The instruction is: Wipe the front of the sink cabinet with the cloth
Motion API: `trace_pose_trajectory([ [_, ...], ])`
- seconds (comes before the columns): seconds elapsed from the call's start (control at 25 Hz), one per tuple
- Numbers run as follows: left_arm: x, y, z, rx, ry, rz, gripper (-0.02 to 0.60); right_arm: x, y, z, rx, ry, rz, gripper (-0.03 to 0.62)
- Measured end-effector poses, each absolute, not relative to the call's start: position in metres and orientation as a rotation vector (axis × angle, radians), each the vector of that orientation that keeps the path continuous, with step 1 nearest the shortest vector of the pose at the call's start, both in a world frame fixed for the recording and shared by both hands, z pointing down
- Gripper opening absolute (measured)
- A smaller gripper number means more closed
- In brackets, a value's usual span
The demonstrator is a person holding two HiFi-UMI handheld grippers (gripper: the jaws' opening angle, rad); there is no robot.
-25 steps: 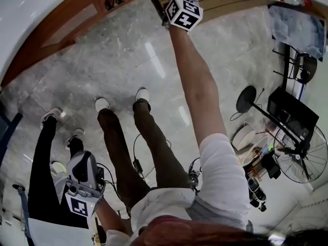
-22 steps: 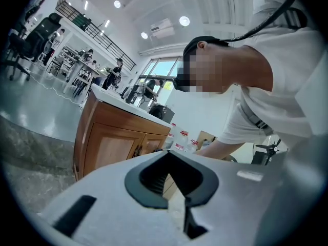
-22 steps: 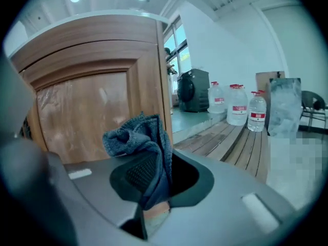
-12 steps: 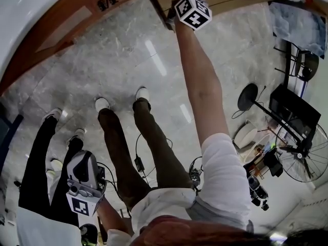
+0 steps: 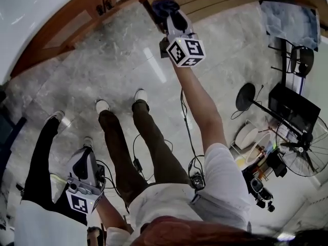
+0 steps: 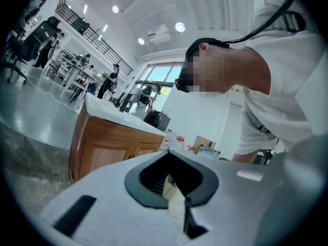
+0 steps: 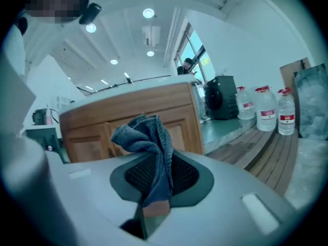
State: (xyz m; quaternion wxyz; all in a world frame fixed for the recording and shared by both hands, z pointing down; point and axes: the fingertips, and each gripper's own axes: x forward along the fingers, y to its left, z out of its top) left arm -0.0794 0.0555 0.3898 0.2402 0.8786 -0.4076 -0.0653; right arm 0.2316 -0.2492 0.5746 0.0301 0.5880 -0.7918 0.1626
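Blue-grey cloth [image 7: 148, 137], brn cabinet [image 7: 128, 109]

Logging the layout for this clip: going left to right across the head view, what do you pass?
From the left: left gripper → white shoes → right gripper holding the cloth → round black stand base → floor fan.

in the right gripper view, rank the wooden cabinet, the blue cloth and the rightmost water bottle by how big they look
1. wooden cabinet
2. blue cloth, though it is nearest the camera, which inflates it
3. rightmost water bottle
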Motion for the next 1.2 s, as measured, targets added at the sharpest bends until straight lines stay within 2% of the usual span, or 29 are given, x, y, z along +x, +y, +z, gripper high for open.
trace_pose_trajectory([
  [0.2, -0.077, 0.056, 0.337, 2.461, -1.139, -0.247, -0.002, 0.180, -0.143, 0.481, 1.605, -2.660, 0.512, 0.075],
  [0.52, -0.038, 0.080, 0.238, 2.487, -1.064, -0.192, -0.002, 0.181, -0.014, 0.290, 1.580, -2.730, 0.416, 0.074],
  [0.88, -0.007, 0.091, 0.104, 2.664, -1.010, -0.202, -0.002, 0.205, 0.047, 0.085, 1.635, -2.782, 0.198, 0.074],
  [1.2, -0.014, 0.088, -0.005, 2.839, -0.964, -0.309, -0.002, 0.190, 0.088, -0.029, 1.638, -2.777, -0.011, 0.074],
])
